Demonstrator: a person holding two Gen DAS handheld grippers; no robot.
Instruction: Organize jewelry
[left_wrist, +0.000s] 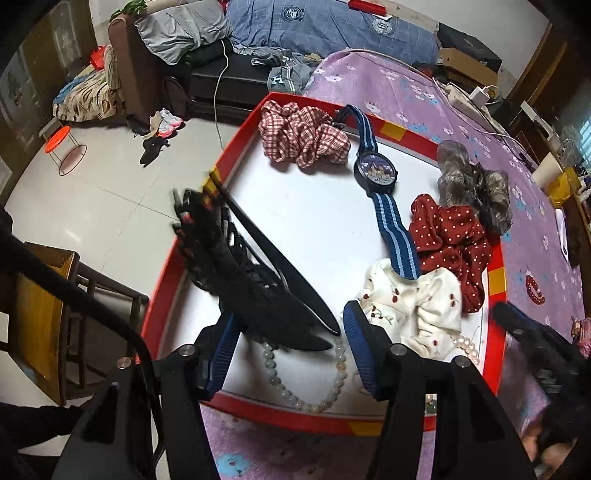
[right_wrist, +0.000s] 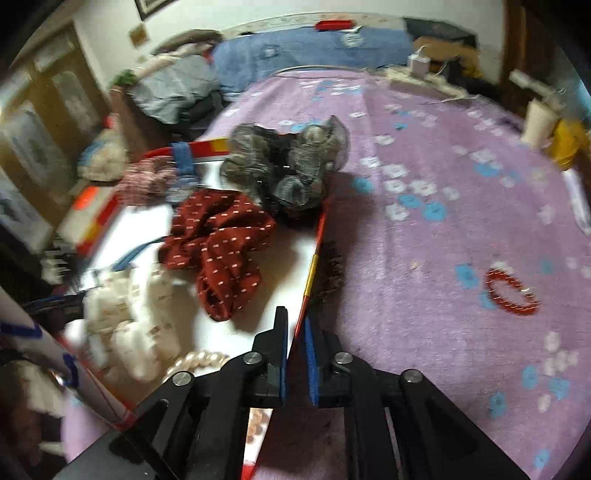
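1. A black hair clip (left_wrist: 258, 273) lies slanted over the near left part of the tray (left_wrist: 295, 411), its near end between the fingers of the left tool (left_wrist: 290, 317).
2. The left tool stands about half wide. One pad is against the clip and the other is just clear of it, so nothing is clamped. The clip's far end is blurred.
3. Under the clip's near end, a pale bead bracelet (left_wrist: 303, 387) lies on the tray floor by the near rim.
4. A pearl bracelet (left_wrist: 465, 343) lies at the tray's near right corner, beside a white cherry scrunchie (left_wrist: 413, 310).
5. A blue striped watch (left_wrist: 376, 173) stretches across the tray's middle, its near strap end resting on the white scrunchie.
6. A red dotted scrunchie (left_wrist: 450, 240) sits by the tray's right rim, touching the watch strap. A grey scrunchie (left_wrist: 472, 184) straddles that rim further back, and a plaid scrunchie (left_wrist: 303, 136) lies at the far rim.
7. The right tool (right_wrist: 294, 317) is at the tray's right rim, narrow, with the thin rim edge in the slim gap between its pads and not pinched.
8. A red bracelet (right_wrist: 511, 291) lies outside the tray, well right of it, on the purple floral surface (right_wrist: 424, 258).
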